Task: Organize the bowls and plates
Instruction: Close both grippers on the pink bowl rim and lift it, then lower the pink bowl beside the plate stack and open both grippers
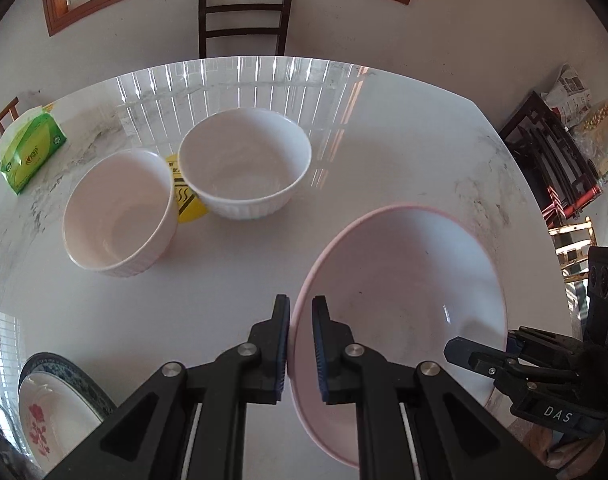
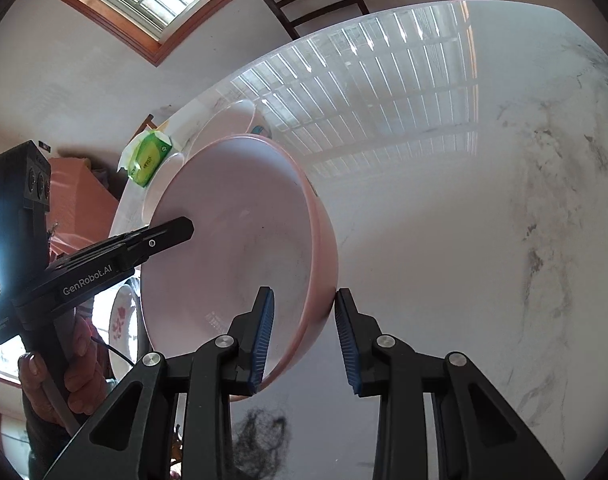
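Your left gripper (image 1: 300, 344) is clamped on the near-left rim of the pink bowl (image 1: 403, 280); your right gripper (image 2: 304, 340) is clamped on its opposite wall, one pad inside and one outside. The bowl sits tilted between them over the marble table (image 1: 224, 280). Two white ribbed bowls (image 1: 246, 162) (image 1: 118, 210) stand further back, side by side over a yellow sticker (image 1: 188, 200). A flowered plate (image 1: 52, 416) lies at the near-left edge.
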Demonstrator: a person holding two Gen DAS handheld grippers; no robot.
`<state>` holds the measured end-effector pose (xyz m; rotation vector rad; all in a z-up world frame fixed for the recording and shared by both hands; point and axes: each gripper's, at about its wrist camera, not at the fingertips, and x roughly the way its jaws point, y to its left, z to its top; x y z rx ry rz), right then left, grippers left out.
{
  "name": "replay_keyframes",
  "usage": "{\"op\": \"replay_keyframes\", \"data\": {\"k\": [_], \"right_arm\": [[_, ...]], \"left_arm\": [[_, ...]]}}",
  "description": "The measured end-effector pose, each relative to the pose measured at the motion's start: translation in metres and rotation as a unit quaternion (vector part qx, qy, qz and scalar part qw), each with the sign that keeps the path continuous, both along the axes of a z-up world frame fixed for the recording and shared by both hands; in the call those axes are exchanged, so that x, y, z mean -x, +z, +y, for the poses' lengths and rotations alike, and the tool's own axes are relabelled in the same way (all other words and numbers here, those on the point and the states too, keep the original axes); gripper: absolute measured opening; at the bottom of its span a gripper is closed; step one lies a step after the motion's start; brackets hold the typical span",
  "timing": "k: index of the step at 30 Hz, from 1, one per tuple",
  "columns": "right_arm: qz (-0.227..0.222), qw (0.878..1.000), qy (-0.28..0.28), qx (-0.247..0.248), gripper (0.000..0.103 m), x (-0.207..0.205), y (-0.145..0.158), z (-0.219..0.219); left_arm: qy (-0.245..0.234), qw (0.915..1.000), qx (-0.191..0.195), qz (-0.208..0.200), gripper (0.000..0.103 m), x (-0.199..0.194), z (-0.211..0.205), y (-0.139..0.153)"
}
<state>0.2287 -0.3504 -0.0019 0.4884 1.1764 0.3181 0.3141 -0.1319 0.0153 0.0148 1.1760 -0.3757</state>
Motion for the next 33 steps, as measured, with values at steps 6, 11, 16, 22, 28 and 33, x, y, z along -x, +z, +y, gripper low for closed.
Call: {"op": "replay_keyframes", "data": {"k": [6, 11, 16, 22, 28, 33], "right_arm": [[-0.003, 0.999, 0.035, -0.006, 0.030, 0.029, 0.000, 0.039], [-0.005, 0.999, 0.052, -0.006, 0.030, 0.045, -0.001, 0.061], [-0.003, 0.998, 0.059, -0.007, 0.030, 0.051, -0.005, 0.075], [0.004, 0.998, 0.061, -0.009, 0.030, 0.052, -0.010, 0.083], [0.009, 0.998, 0.060, -0.012, 0.030, 0.051, -0.017, 0.088], [0.008, 0.998, 0.064, -0.015, 0.031, 0.055, -0.020, 0.086]], "left_arm": [[0.026, 0.9996, -0.003, 0.009, 0.012, 0.047, 0.046, -0.006], [0.042, 0.9989, 0.004, 0.019, 0.012, 0.077, 0.074, -0.013], [0.054, 0.9983, 0.006, 0.021, 0.012, 0.094, 0.092, -0.016], [0.056, 0.9982, 0.004, 0.021, 0.012, 0.102, 0.100, -0.020], [0.066, 0.9974, 0.010, 0.028, 0.012, 0.105, 0.106, -0.028], [0.065, 0.9977, 0.018, 0.011, 0.018, 0.109, 0.107, -0.027]]}}
